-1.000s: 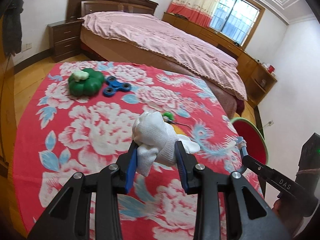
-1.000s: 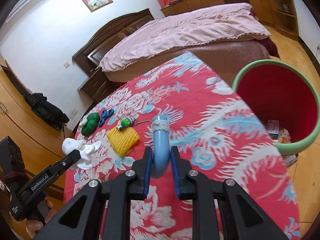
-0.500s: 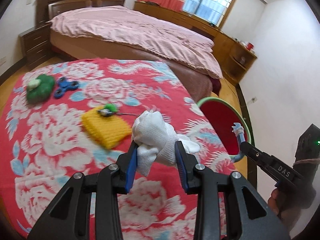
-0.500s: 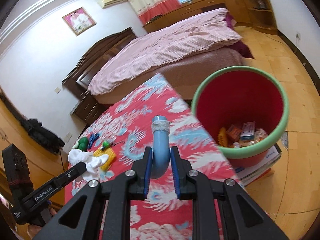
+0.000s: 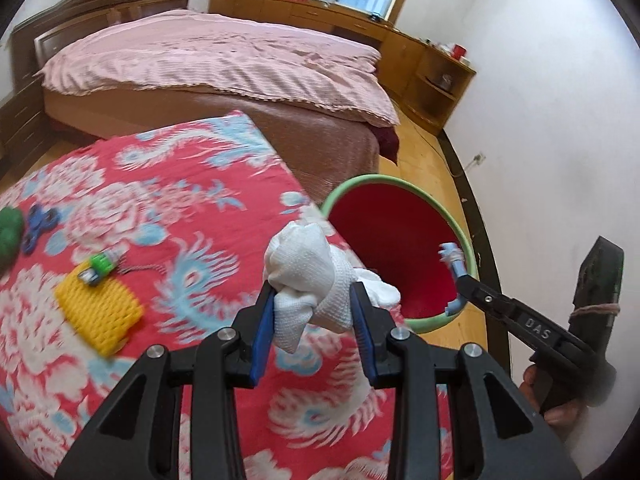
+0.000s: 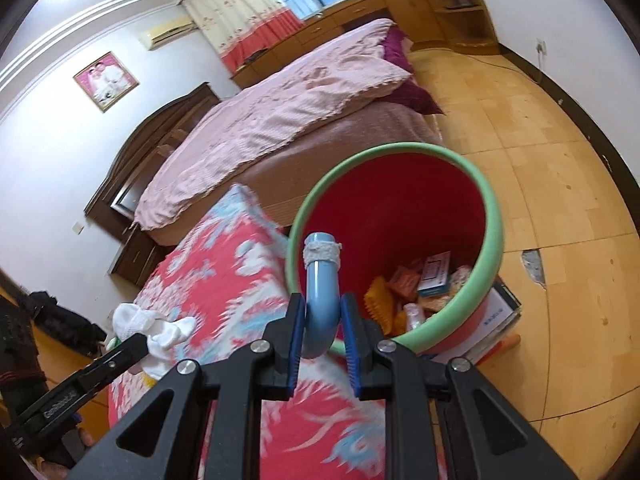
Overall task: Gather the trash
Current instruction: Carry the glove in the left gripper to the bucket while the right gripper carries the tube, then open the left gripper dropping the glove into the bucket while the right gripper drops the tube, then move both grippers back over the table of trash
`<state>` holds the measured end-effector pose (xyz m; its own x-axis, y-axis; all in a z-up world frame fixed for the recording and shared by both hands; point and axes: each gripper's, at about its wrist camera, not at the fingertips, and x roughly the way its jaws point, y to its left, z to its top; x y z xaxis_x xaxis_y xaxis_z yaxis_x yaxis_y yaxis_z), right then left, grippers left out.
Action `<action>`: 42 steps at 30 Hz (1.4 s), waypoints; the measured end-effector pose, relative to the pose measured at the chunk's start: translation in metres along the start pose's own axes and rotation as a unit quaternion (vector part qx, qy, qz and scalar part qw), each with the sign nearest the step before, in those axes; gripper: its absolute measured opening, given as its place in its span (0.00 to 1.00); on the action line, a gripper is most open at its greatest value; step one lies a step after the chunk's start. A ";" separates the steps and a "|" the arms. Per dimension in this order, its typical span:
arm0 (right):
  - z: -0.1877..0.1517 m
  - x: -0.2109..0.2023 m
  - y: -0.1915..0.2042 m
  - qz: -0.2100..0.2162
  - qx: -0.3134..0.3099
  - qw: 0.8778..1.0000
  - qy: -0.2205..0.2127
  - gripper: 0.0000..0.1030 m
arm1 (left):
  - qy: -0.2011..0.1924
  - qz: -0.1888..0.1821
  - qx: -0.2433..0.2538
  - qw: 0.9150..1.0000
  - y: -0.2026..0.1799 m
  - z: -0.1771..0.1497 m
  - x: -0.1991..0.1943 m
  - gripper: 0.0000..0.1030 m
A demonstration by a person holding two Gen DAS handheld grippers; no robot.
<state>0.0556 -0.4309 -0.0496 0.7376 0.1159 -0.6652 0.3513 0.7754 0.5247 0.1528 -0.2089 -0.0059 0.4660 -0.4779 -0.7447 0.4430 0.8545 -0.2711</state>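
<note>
My left gripper (image 5: 314, 300) is shut on a crumpled white cloth (image 5: 304, 272), held above the right edge of the red flowered table (image 5: 180, 216). My right gripper (image 6: 322, 314) is shut on a curved blue pipe piece (image 6: 320, 292) with white tape round its top. It hovers at the rim of the red bin with a green rim (image 6: 494, 216), which stands on the floor beside the table. In the left wrist view the blue pipe (image 5: 454, 264) hangs over the bin (image 5: 466, 240). The bin holds several boxes and wrappers (image 6: 424, 284).
On the table lie a yellow knitted pad (image 5: 100, 310), a small green toy on a chain (image 5: 100, 266), a blue spinner (image 5: 38, 224) and a green object (image 5: 8, 232). A pink-covered bed (image 5: 216, 60) stands behind. Books (image 6: 496, 320) lie under the bin on the wooden floor.
Both grippers have swept to the right across the table toward the bin, each keeping its hold. The bin has come much closer and its contents now show.
</note>
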 end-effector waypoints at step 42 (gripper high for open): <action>0.011 -0.020 -0.026 -0.010 0.018 0.999 -0.025 0.42 | 0.003 0.002 -0.005 1.000 -0.021 0.018 0.024 0.52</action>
<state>0.0381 -0.4607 -0.0438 0.7579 0.0679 -0.6488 0.3862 0.7549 0.5301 0.1684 -0.2424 -0.0068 0.4636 -0.4740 -0.7486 0.4345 0.8579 -0.2741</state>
